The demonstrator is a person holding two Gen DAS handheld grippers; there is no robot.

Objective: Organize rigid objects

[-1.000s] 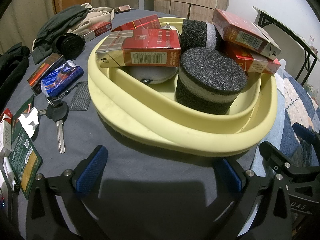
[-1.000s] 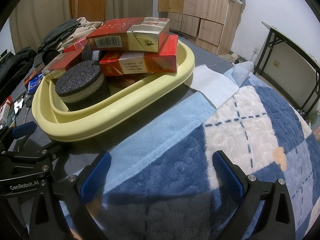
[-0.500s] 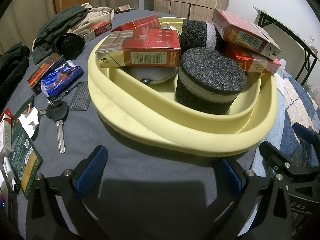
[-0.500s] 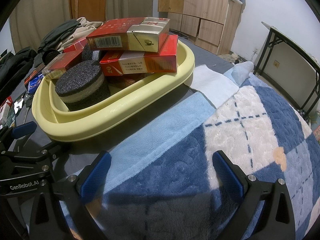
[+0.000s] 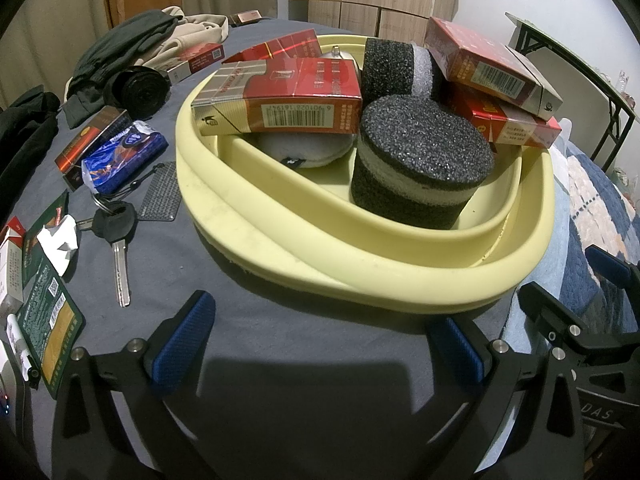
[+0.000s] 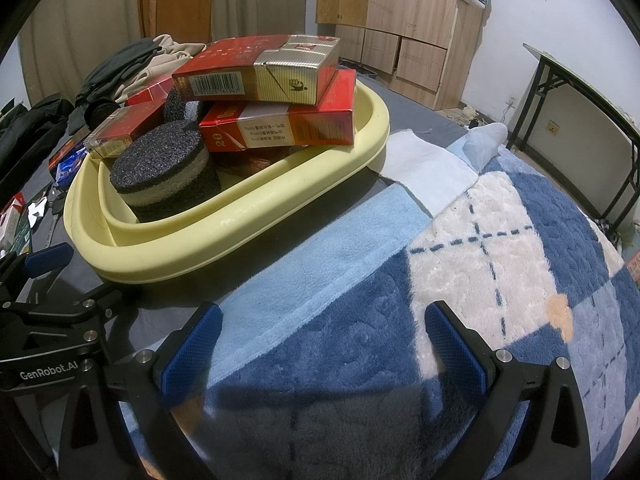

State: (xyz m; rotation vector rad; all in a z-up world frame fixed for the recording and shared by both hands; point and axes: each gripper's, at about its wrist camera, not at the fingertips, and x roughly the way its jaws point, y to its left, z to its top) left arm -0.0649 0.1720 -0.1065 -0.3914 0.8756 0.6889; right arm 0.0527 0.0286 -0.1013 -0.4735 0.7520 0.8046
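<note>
A pale yellow basin (image 5: 360, 272) (image 6: 224, 236) sits on the grey bed cover. It holds several red cigarette cartons (image 5: 280, 100) (image 6: 264, 68), two black foam rolls (image 5: 420, 164) (image 6: 160, 176) and a white pad (image 5: 304, 148). My left gripper (image 5: 316, 340) is open and empty, just in front of the basin's near rim. My right gripper (image 6: 324, 344) is open and empty over the blue and white blanket (image 6: 480, 280), right of the basin.
Left of the basin lie keys (image 5: 116, 232), a blue packet (image 5: 124, 156), a red box (image 5: 88, 144), green packets (image 5: 48, 312) and dark clothes (image 5: 128, 48). A folding table (image 6: 580, 92) and wooden cabinets (image 6: 400, 20) stand at the back right.
</note>
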